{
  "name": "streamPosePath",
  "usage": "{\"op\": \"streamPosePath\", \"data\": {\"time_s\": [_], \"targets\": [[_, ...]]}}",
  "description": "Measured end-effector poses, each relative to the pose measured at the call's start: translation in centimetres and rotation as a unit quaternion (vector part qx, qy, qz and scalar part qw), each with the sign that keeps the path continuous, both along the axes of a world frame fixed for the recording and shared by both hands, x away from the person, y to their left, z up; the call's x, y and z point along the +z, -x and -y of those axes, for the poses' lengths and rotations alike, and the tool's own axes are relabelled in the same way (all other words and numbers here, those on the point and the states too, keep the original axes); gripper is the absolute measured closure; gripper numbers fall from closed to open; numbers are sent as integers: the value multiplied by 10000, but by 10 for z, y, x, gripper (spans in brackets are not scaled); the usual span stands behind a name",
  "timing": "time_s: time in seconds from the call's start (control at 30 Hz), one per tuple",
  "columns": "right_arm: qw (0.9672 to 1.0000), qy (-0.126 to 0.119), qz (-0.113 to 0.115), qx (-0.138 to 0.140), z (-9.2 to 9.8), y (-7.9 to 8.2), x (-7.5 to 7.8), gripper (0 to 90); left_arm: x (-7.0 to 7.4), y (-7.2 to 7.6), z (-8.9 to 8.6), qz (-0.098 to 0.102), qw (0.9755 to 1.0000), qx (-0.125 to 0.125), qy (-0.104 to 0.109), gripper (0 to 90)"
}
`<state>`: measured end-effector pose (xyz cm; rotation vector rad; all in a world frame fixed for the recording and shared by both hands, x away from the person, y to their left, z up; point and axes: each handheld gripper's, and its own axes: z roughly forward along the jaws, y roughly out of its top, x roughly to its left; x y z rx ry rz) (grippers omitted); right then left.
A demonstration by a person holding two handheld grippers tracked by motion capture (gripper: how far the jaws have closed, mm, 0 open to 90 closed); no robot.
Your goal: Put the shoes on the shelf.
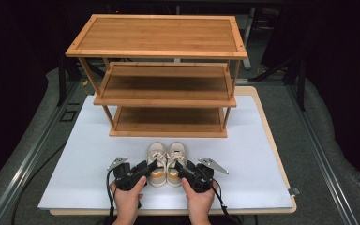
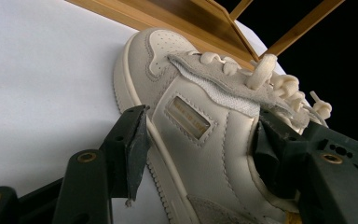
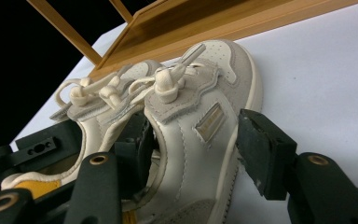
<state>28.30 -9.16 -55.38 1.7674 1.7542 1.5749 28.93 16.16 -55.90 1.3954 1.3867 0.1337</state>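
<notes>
Left hand-held gripper (image 1: 151,165): jaws spread wide, astride the outer side wall of the left sneaker (image 2: 200,130), a small cream-and-beige lace-up shoe of leather and suede. Outer pad at the sole rim, inner jaw down inside the collar. No firm press evident, so treat as open.

Right hand-held gripper (image 1: 178,165): jaws partly spread, astride the outer wall of the matching right sneaker (image 3: 200,135). Inner jaw inside the collar, outer pad just beside the sole rim. Cannot tell whether the pads press or merely bracket the wall.

Location of the pair: flat on the white bench (image 1: 84,159), side by side and touching, close to the near edge and about midway between the left and right edges. Toes toward the three-tier bamboo shoe rack (image 1: 168,89) at the far half of the bench, all shelves bare.

Handling, as judged:
- Light and compact, so expect little load on the jaws.
- Soft upper over a stiffer rubber sole; expect the collar to fold under a hard squeeze.
- Smooth leather somewhat slippery, suede panels less so.
- Loose laces (image 3: 168,86) prone to snagging on a jaw.

Recommended hold: side wall near the heel, one pad inside the collar, one low outside against the sole rim. Close gently, lift level, keep the toe from dipping.
</notes>
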Motion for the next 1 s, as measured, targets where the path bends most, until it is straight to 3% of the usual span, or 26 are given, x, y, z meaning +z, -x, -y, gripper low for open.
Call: {"op": "streamPosePath", "data": {"time_s": [0.03, 0.13, 0.17, 0.27, 0.53, 0.67, 0.8, 0.93, 1.0], "targets": [[9999, -86, 111, -62, -1, -1, -2, 467, 0, 0, 0, -7, 10000, -12, 6, 412], [10000, -28, -15, 42, 0, 0, 0, 474, 1, -2, -1, -20, 10000, -54, -37, 416], [9999, -43, 85, -55, -1, -2, -1, 477, 1, -2, -1, -19, 9999, -86, -72, 419], [10000, 11, -8, 8, 0, -1, 1, 484, 1, -3, -1, -22, 9999, -100, -65, 426], [9999, -69, 43, -113, -1, -1, -1, 496, 1, -3, -1, -33, 10000, -83, -33, 435], [10000, -43, -39, -58, 0, 0, 1, 505, 2, -3, -1, -43, 9999, -75, -57, 440], [9999, -93, 34, -133, -2, 0, 0, 511, 5, -3, -2, -21, 9999, -79, -140, 442], [9999, -87, -79, -63, -2, 1, 2, 514, 8, -4, -2, 5, 9997, -86, -210, 444], [9998, -143, 3, -113, -3, 0, 2, 514, 10, -4, -2, -3, 9998, -83, -166, 445]]}}
